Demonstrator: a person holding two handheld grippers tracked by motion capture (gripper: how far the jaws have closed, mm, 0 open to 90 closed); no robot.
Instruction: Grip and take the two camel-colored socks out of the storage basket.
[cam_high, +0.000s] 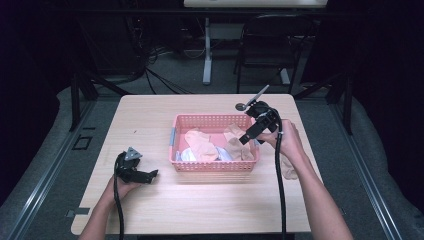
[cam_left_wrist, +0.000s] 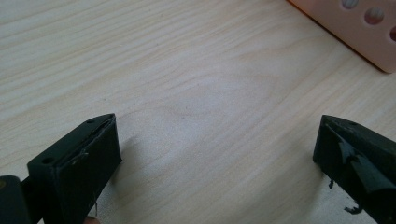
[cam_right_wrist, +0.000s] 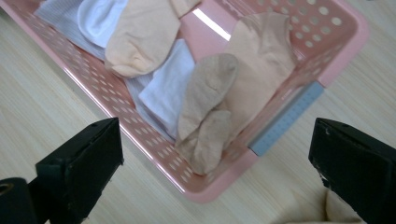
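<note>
Pink perforated plastic basket (cam_high: 215, 165) set mid-table, beige and white socks (cam_right_wrist: 205, 116) piled inside, right gripper (cam_high: 248, 136) held above its right end, jaws apart, left gripper (cam_high: 150, 175) rested on pale wooden table (cam_high: 200, 210), jaws apart, nothing clamped

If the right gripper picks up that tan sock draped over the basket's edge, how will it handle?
The tan sock lies folded and creased over the basket rim, so it is probably floppy and light. It would likely sag from the jaws. The thin fabric may snag on the rim.
</note>
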